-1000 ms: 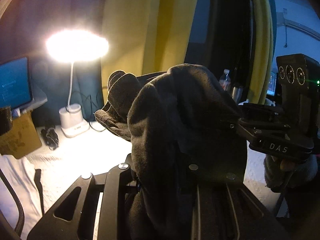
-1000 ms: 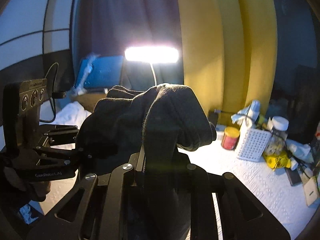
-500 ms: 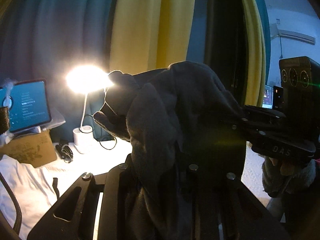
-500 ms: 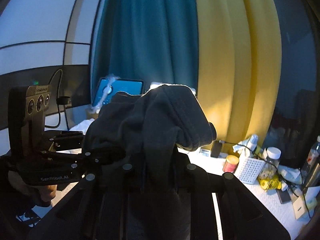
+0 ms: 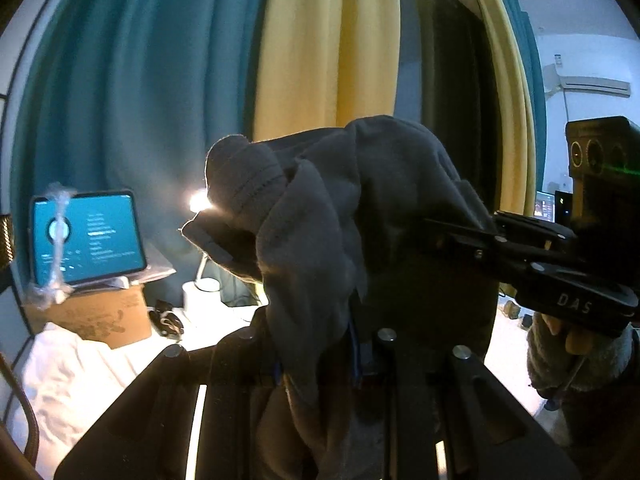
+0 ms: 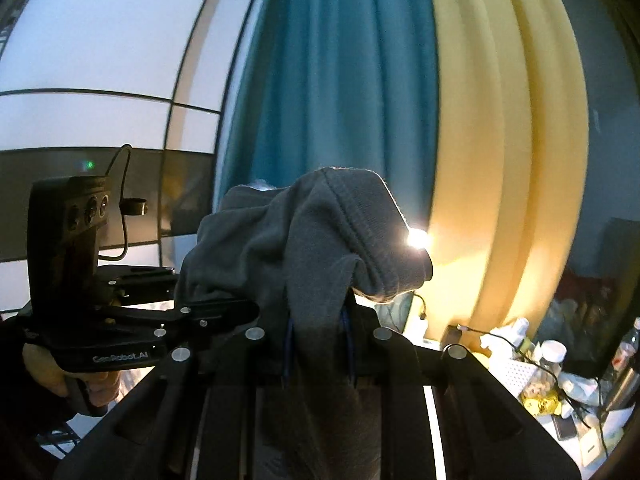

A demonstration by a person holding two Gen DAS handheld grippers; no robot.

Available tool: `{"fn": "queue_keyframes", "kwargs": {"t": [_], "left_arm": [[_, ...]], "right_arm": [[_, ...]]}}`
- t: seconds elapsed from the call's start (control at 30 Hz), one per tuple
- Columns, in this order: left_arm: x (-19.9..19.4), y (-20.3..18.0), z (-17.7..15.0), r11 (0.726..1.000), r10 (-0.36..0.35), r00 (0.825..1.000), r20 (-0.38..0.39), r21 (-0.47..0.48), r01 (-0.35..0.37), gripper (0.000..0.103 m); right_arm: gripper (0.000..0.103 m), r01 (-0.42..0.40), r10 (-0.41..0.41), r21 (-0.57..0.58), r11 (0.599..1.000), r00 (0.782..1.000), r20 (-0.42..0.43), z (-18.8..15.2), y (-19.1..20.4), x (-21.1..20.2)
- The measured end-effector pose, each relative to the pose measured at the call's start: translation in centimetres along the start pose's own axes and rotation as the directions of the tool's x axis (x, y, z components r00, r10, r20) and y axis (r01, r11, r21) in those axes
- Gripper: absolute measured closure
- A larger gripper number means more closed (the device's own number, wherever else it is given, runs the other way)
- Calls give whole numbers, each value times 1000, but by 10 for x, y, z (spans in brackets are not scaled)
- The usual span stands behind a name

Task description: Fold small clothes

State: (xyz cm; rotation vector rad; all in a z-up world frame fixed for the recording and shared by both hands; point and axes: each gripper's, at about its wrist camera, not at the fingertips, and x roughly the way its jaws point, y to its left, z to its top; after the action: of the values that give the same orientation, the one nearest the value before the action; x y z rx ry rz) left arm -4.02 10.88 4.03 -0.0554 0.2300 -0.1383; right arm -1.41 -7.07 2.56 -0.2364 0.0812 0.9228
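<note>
A dark grey garment (image 5: 360,216) hangs in the air between two grippers, above a white-covered table (image 5: 80,372). The left gripper (image 5: 316,364) clamps one bunched edge; the right gripper (image 6: 316,356) clamps another, close beside it. Far behind, a lamp (image 6: 416,238) glows against teal and yellow curtains (image 6: 500,140); a tablet (image 5: 86,236) stands far left on a box (image 5: 92,316).
</note>
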Motion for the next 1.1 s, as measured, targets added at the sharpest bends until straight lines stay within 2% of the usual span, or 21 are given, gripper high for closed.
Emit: {"fn": "queue_keyframes", "kwargs": {"t": [0.3,0.7,0.83,1.1], "left_arm": [[-38,22,-6,997,76,997,27,10,-76,81],[-83,50,-20,986,165,986,4,-6,-165,81],[-86,55,-26,985,170,985,-15,-17,-171,81],[-68,58,-34,989,142,988,-60,-28,-144,81]], "right_arm": [[82,-73,74,-29,997,997,30,11,34,1],[82,-197,198,-57,979,980,12,10,82,12],[82,-209,209,-55,976,978,-7,7,90,18],[82,-187,186,-22,982,981,-51,-3,84,37]]}}
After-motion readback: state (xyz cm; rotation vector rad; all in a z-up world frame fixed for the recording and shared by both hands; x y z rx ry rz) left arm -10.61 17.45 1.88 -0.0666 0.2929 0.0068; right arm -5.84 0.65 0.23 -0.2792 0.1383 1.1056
